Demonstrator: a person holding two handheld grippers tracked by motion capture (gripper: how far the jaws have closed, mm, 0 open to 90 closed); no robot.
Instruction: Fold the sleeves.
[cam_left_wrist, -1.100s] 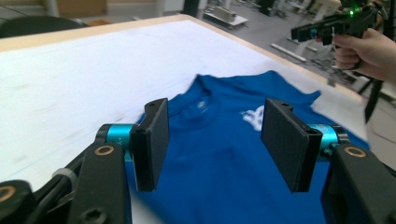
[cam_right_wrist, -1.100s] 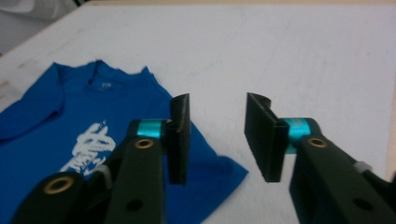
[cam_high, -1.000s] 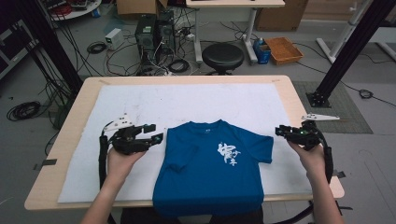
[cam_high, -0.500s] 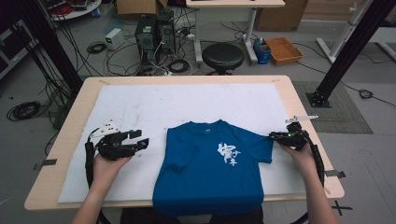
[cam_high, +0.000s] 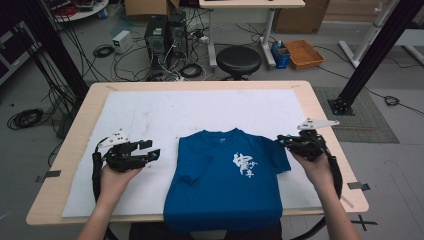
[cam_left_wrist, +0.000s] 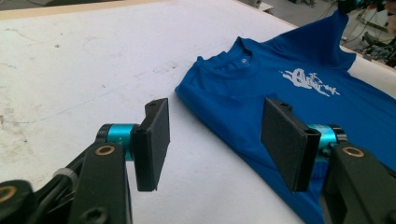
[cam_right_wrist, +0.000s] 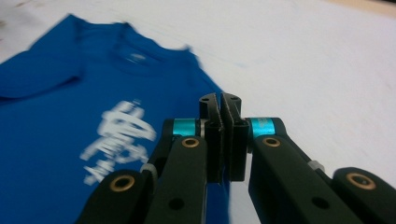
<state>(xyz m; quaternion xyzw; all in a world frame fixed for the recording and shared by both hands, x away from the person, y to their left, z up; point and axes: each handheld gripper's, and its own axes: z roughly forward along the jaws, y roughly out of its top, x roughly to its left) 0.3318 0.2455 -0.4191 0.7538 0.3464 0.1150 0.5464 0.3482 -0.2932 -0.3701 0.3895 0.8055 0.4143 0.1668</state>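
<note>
Here, the soft blue cotton T-shirt (cam_high: 227, 182) with a white chest print lies flat on the counter's (cam_high: 200, 86) white cloth; right claw (cam_high: 283, 142) pinches its sleeve, having just closed; left claw (cam_high: 152, 151) spread beside it.

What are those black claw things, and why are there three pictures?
No robot here: a person holds a pinching tool in each hand. The big picture is taken from above the table; the arms come in from the bottom. The other two come from little cameras riding on the tools, looking along their black jaws.

On the table lies a white sheet with a blue T-shirt on it, white print facing up.

The left tool is open and holds nothing; it points at the shirt's near edge. The right tool is pinched shut on the shirt's sleeve, and the left gripper view shows that sleeve pulled up into a peak.
</note>
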